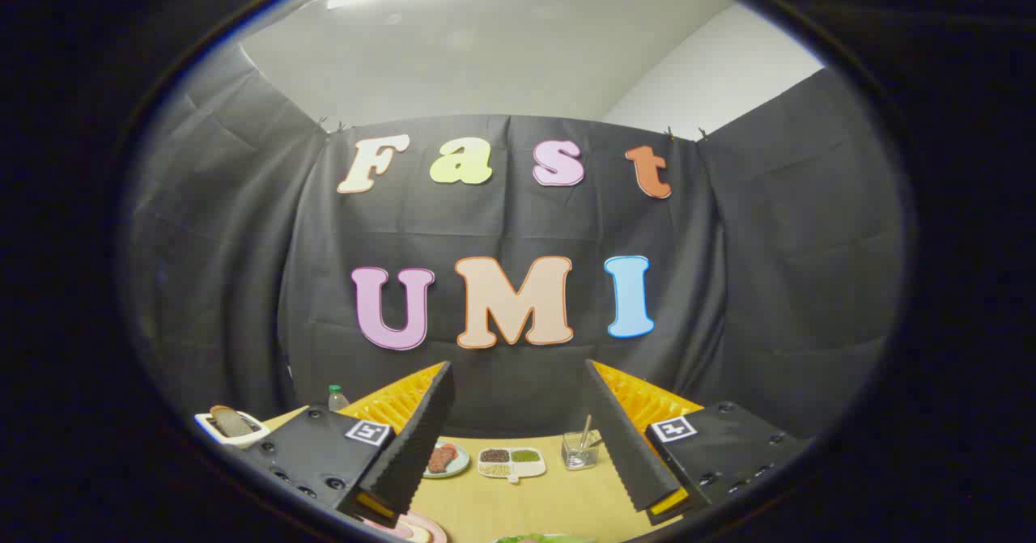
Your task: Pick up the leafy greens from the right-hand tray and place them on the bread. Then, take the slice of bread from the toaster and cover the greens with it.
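My gripper hangs with its fingers spread wide and nothing between them, above the wooden table; the leafy greens lie just below the gap (barely a green edge in sight). Beyond the fingers I see a plate of meat, a divided dish and a glass. The toaster, holding its bread slice, sits far left beside a small bottle.

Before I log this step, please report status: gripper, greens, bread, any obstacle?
Gripper open, holding nothing. Leafy greens lie below the fingers, untouched. Bread slice sits in the toaster. Nothing in the way.
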